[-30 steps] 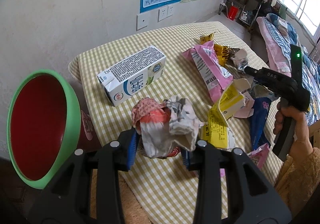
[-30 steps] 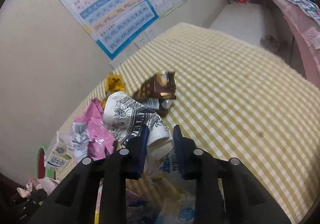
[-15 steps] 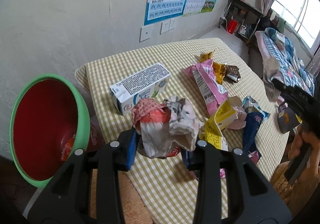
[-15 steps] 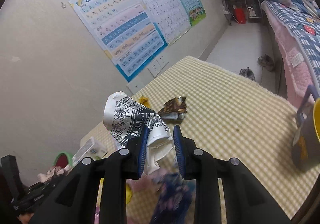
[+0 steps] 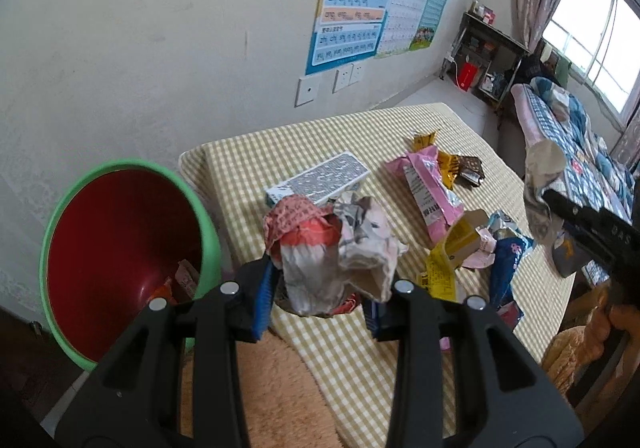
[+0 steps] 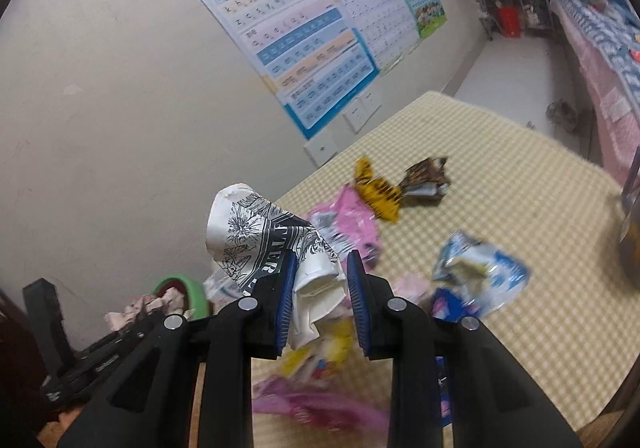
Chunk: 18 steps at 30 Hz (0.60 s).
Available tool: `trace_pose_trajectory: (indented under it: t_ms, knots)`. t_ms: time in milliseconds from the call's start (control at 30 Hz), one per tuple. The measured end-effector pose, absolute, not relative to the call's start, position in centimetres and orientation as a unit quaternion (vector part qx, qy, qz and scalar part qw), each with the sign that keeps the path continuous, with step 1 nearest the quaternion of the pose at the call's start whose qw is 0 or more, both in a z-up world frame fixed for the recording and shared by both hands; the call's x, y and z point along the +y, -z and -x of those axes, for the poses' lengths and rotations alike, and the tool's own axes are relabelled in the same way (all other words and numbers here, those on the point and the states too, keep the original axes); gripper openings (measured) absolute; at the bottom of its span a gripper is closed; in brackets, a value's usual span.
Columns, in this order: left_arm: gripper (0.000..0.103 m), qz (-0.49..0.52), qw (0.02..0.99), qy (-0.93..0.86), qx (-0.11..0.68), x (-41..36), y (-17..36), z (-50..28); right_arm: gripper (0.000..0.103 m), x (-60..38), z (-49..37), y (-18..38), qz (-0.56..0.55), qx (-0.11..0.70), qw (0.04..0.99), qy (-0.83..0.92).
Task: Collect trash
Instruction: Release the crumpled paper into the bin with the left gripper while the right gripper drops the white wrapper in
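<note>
My left gripper (image 5: 320,300) is shut on a crumpled wad of red, white and grey paper (image 5: 332,248), held above the near edge of the yellow checked table (image 5: 248,156). The green bin with a red inside (image 5: 208,232) stands just left of it, below table level, with a few scraps at its bottom. My right gripper (image 6: 320,288) is shut on a crushed white paper cup with black print (image 6: 260,240), lifted off the table. In the left wrist view that cup (image 5: 540,176) hangs at the right.
On the cloth lie a milk carton (image 5: 320,180), a pink bag (image 5: 428,188), a yellow carton (image 5: 456,248), a yellow wrapper (image 6: 380,192), a brown wrapper (image 6: 424,180) and a blue-white bag (image 6: 476,272). A wall with posters runs behind. A bed stands at the right.
Both grippers have risen with their loads. The right one lifted the cup off the table; the table litter has dropped lower in both views.
</note>
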State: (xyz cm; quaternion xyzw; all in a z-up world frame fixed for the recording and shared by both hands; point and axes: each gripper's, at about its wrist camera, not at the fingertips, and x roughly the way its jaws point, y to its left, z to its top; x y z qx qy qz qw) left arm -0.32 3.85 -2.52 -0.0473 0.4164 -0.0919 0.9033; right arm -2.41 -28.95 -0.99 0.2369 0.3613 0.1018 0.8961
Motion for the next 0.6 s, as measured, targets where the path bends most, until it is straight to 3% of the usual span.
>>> trace_pose_trajectory:
  t_ms: [600]
  knots:
    - [0.034, 0.064, 0.913, 0.017, 0.402, 12.1, 3.8, 0.8, 0.026, -18.3, 2.0, 1.1, -0.172, 0.419, 0.877, -0.163]
